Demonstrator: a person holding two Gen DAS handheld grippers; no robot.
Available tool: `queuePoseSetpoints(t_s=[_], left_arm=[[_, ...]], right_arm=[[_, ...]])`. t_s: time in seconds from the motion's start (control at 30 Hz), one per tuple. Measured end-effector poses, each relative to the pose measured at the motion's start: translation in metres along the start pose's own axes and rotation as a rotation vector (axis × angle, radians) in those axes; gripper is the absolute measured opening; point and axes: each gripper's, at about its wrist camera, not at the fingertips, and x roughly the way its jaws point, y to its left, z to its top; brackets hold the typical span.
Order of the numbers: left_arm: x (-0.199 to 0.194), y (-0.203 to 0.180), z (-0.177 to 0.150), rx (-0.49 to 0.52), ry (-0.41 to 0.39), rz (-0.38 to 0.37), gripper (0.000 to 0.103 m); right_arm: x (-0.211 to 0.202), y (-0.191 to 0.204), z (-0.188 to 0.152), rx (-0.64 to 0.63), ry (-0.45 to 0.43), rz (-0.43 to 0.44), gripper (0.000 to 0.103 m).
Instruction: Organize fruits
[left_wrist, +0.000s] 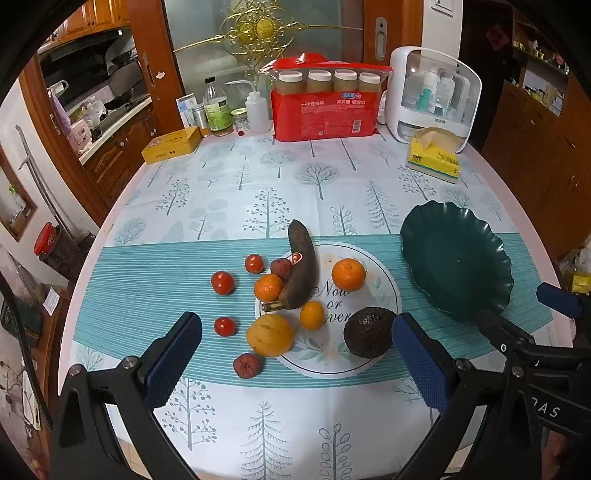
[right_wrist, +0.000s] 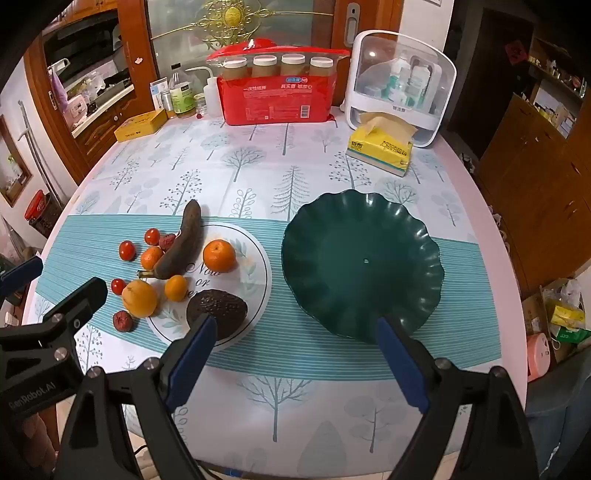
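the table (right_wrist: 491, 295) wore a tree-print cloth with a teal striped band across it. on that band, well to the right of the fruit, sat the dark green scalloped dish (right_wrist: 362, 266), holding nothing. left of it lay the white round mat (left_wrist: 384, 280) printed with lettering, and the fruit clustered on and around its left half. the overripe brown banana (left_wrist: 301, 269) lay across the mat's upper left edge. the dark avocado (left_wrist: 369, 332) sat on the mat's near right part. the large orange (left_wrist: 269, 334) rested at the mat's near left edge, with three smaller mandarins (left_wrist: 348, 274) close by, one touching the banana. three small tomatoes (left_wrist: 222, 282) were scattered on the cloth left of the mat, and two dark reddish lychee-like fruits (left_wrist: 246, 365) lay there too, one by the banana, one near the large orange.

the left gripper (left_wrist: 295, 354) hovered over the near fruit with its blue pads spread wide, holding nothing. the right gripper (right_wrist: 299, 354) hovered between mat and dish, likewise wide apart and holding nothing.
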Motion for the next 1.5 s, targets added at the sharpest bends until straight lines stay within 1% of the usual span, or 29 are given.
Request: queuePoseSetpoints(t_s=[0.17, 0.27, 0.37, 0.43, 0.53, 0.7, 0.83, 0.9, 0.97, 1.37, 1.5], left_arm=[[-0.001, -0.010, -0.004, 0.014, 0.001, -0.010, 0.102], [-0.005, -0.011, -0.009, 0.016, -0.005, -0.033, 0.102], [0.001, -0.009, -0.001, 0.024, 0.013, -0.047, 0.102], [0.001, -0.008, -0.001, 0.021, 0.015, -0.054, 0.102], [0.000, -0.008, -0.002, 0.021, 0.013, -0.054, 0.102], [-0.005, -0.004, -0.002, 0.016, -0.013, -0.041, 0.102], [-0.004, -0.001, -0.002, -0.002, -0.004, -0.079, 0.102], [-0.004, 0.000, -0.003, -0.006, -0.001, -0.079, 0.102], [-0.005, 0.001, -0.004, -0.006, 0.001, -0.072, 0.102], [-0.014, 0.006, -0.006, -0.017, -0.005, -0.065, 0.102], [-0.018, 0.005, -0.006, 0.002, 0.001, -0.063, 0.102]], right_arm=[[-0.004, -0.001, -0.002, 0.002, 0.000, 0.000, 0.089], [-0.003, -0.007, -0.001, 0.010, -0.003, 0.005, 0.089], [-0.006, -0.008, -0.003, 0.015, -0.014, 0.003, 0.089], [-0.007, -0.010, -0.003, 0.017, -0.019, 0.002, 0.089], [-0.010, -0.010, -0.004, 0.028, -0.031, 0.006, 0.089], [-0.015, -0.011, -0.004, 0.037, -0.062, 0.001, 0.089], [-0.019, -0.010, -0.007, 0.039, -0.075, 0.001, 0.089], [-0.021, -0.012, -0.009, 0.047, -0.080, 0.011, 0.089], [-0.022, -0.013, -0.010, 0.054, -0.083, 0.038, 0.089], [-0.027, -0.019, -0.018, 0.086, -0.083, 0.039, 0.089], [-0.031, -0.021, -0.019, 0.086, -0.091, 0.058, 0.089]])
